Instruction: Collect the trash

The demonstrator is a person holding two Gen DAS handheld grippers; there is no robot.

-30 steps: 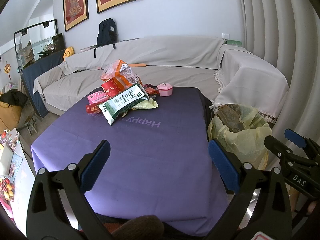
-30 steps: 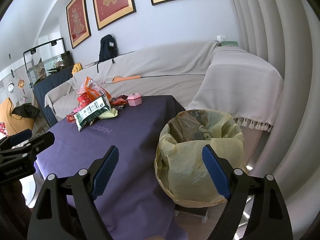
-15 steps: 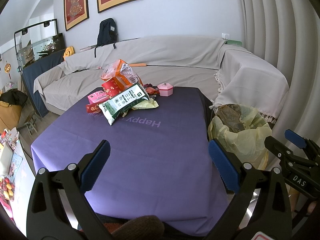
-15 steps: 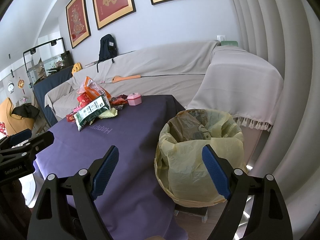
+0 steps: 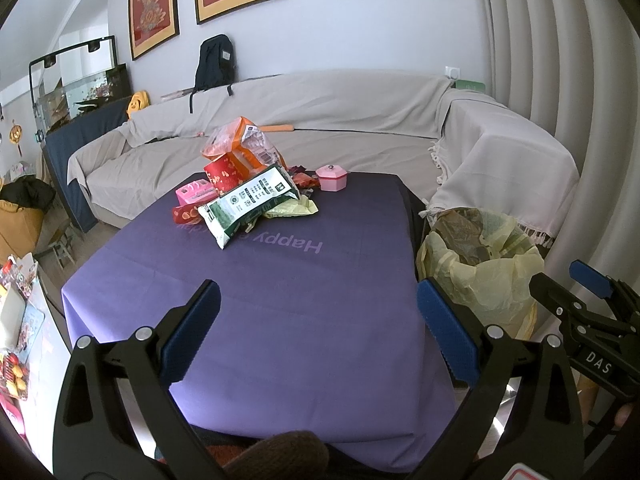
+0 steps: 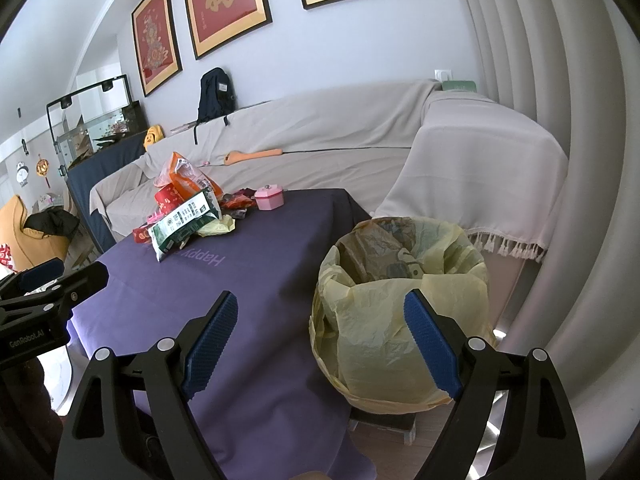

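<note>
A pile of snack wrappers (image 5: 244, 184) lies at the far side of the purple-clothed table (image 5: 280, 300): a green and white bag (image 5: 250, 204), an orange bag (image 5: 240, 144), red packets and a crumpled yellow wrapper. The pile also shows in the right wrist view (image 6: 186, 208). A bin lined with a yellow bag (image 6: 400, 300) stands off the table's right edge; it also shows in the left wrist view (image 5: 480, 264). My left gripper (image 5: 318, 336) is open and empty over the table's near edge. My right gripper (image 6: 320, 344) is open and empty in front of the bin.
A small pink lidded box (image 5: 332, 178) sits on the table beside the pile. A long sofa under a grey cover (image 5: 320, 120) wraps behind and to the right. A black backpack (image 5: 214, 64) rests on its back. A fish tank (image 5: 76, 92) stands far left.
</note>
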